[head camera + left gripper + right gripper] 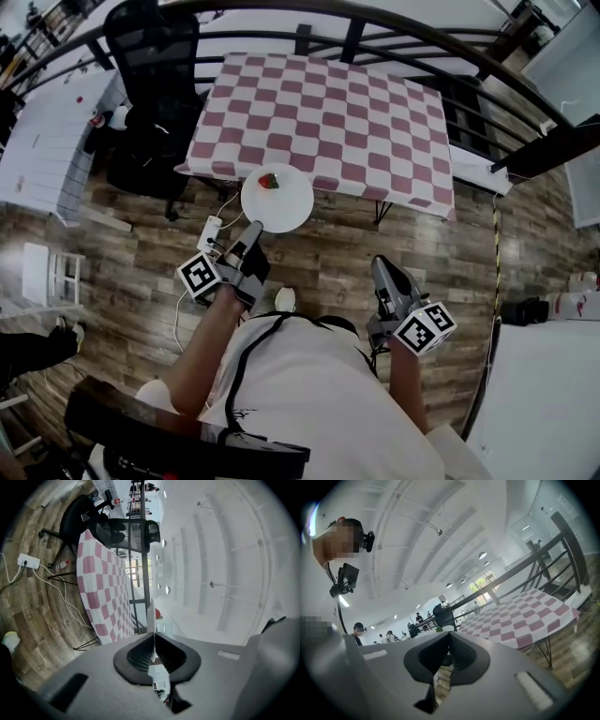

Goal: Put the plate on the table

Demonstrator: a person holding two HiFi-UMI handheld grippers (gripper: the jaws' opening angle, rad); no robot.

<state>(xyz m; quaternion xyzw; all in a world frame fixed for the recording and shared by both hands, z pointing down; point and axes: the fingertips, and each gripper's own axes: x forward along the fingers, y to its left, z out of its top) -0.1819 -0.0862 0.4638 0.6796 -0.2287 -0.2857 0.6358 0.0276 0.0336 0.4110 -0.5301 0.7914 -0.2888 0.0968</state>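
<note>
A white plate [281, 202] carrying a small red fruit [269, 181] hangs over the wooden floor, just in front of the near edge of the table with the pink-and-white checked cloth [328, 122]. My left gripper [254, 229] is shut on the plate's near rim. In the left gripper view the plate [151, 618] shows edge-on between the pads of the left gripper [153, 644], with the red fruit [159, 614] on it and the table [101, 578] to the left. My right gripper [379, 265] is lower right, shut with nothing in it; in its own view, the right gripper [450, 637] has the table [525, 618] ahead on the right.
A black office chair [155, 66] stands at the table's left. A white power strip [210, 231] with cables lies on the floor under the plate. A dark railing [394, 28] arcs behind the table. A white table [47, 131] is far left; people stand far off [358, 630].
</note>
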